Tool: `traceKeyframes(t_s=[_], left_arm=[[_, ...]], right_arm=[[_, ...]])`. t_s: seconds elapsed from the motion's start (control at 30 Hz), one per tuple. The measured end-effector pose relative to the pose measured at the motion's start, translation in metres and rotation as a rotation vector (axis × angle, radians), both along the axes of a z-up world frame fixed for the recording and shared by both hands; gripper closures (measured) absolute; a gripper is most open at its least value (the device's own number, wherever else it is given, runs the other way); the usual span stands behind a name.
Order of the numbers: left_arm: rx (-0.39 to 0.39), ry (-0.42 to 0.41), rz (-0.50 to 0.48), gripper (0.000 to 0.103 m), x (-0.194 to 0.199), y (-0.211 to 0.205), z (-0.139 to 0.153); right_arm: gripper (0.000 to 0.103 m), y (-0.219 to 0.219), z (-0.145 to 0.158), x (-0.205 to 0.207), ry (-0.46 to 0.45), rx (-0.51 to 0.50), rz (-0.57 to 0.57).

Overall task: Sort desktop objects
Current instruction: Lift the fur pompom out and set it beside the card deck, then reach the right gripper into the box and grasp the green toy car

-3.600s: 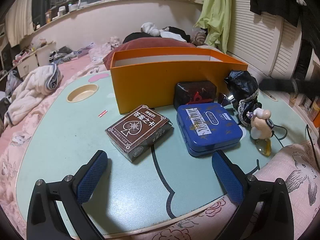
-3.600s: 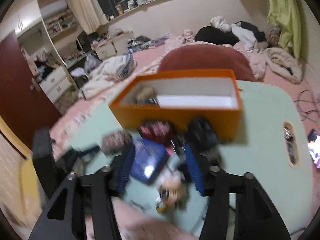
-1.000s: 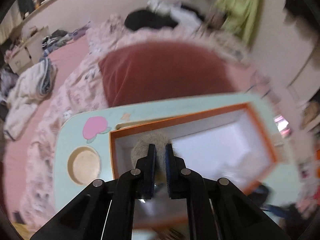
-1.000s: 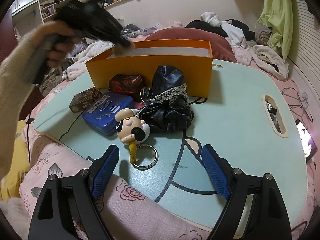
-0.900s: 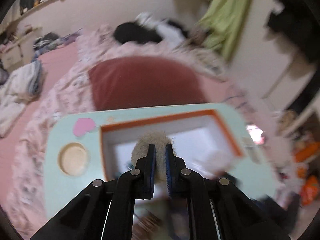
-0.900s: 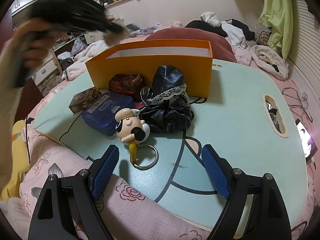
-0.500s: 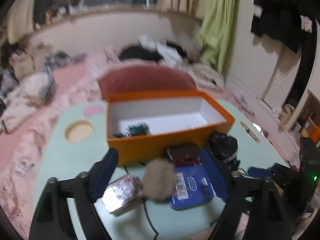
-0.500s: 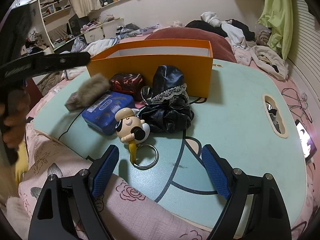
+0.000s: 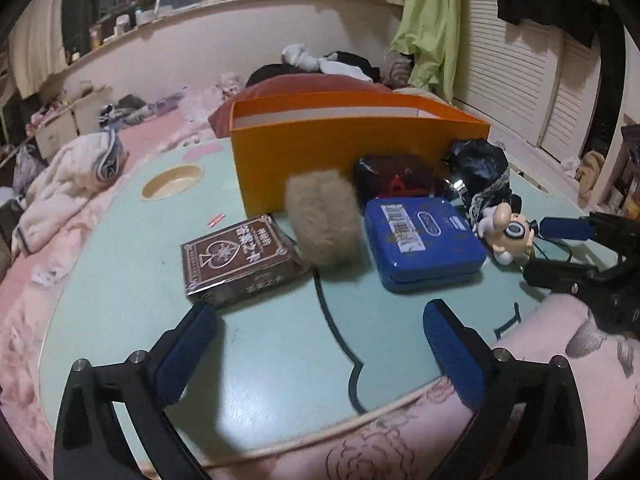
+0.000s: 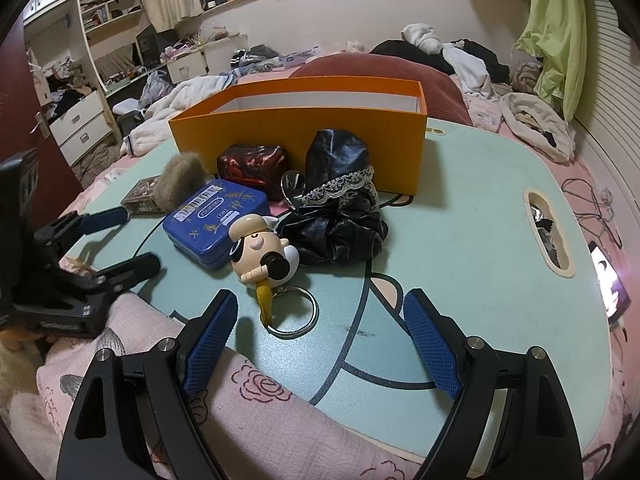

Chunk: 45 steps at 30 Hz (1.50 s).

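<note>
While my left tongs point(image 9: 318, 328) spread, nothing between, right tongs point(image 10: 320, 316) gape empty above key ring point(image 10: 291, 315). Fur ball point(image 9: 323, 218) between brown card box point(image 9: 236, 258), spade emblem plus Chinese print, and blue tin point(image 9: 422, 240), barcode sticker. Orange box point(image 9: 344, 148) behind.

A lived-in bedroom: pink floral bedding point(image 10: 248, 412) under a low table point(image 10: 460, 240), clothes heaped point(image 10: 452, 56) behind, louvred wardrobe doors point(image 9: 516, 80), drawers point(image 10: 80, 124).
</note>
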State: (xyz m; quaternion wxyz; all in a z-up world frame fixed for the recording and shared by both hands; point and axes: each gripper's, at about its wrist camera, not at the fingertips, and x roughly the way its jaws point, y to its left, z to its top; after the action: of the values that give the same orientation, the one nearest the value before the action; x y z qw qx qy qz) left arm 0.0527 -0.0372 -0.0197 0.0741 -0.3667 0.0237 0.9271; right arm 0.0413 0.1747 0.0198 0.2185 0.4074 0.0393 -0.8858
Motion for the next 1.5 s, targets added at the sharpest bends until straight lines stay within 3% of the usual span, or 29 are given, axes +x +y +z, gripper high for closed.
traceKeyframes(t_s=[0.3, 0.43, 0.57, 0.7, 0.8, 0.87, 1.0, 1.13, 1.33, 1.37, 1.5], left_arm=[[0.009, 0.029, 0.004, 0.000, 0.003, -0.001, -0.004], [0.009, 0.032, 0.006, 0.000, 0.002, 0.000, -0.003], [0.010, 0.031, 0.003, 0.000, 0.003, 0.000, -0.003], [0.011, 0.033, 0.005, 0.000, 0.004, 0.000, -0.003], [0.013, 0.039, 0.005, 0.000, 0.005, 0.000, -0.003], [0.014, 0.042, 0.005, 0.000, 0.005, 0.000, -0.003], [0.016, 0.046, 0.006, 0.000, 0.006, 0.000, -0.004], [0.020, 0.052, 0.006, 0.000, 0.008, -0.001, -0.005], [0.031, 0.064, 0.001, 0.000, 0.010, -0.002, -0.006], [0.033, 0.063, 0.001, 0.000, 0.010, -0.003, -0.006], [0.049, 0.069, -0.004, 0.000, 0.010, -0.006, -0.005]], right_arm=[[0.018, 0.002, -0.001, 0.002, 0.004, 0.004, -0.006], [0.019, 0.019, 0.008, 0.010, 0.041, -0.118, -0.024], [0.043, 0.032, 0.022, 0.019, 0.104, -0.211, -0.034], [0.045, 0.019, 0.041, 0.006, 0.060, -0.249, 0.016], [0.045, -0.008, 0.074, -0.018, 0.041, -0.285, 0.054], [0.043, -0.029, 0.087, -0.045, -0.026, -0.282, 0.066], [0.043, -0.081, 0.088, -0.110, -0.272, -0.242, 0.066], [0.043, -0.140, 0.061, -0.161, -0.395, -0.042, 0.086], [0.043, -0.169, 0.014, -0.205, -0.554, 0.032, 0.040], [0.038, -0.172, 0.008, -0.208, -0.574, 0.055, 0.027], [0.033, -0.165, -0.002, -0.222, -0.664, -0.041, -0.032]])
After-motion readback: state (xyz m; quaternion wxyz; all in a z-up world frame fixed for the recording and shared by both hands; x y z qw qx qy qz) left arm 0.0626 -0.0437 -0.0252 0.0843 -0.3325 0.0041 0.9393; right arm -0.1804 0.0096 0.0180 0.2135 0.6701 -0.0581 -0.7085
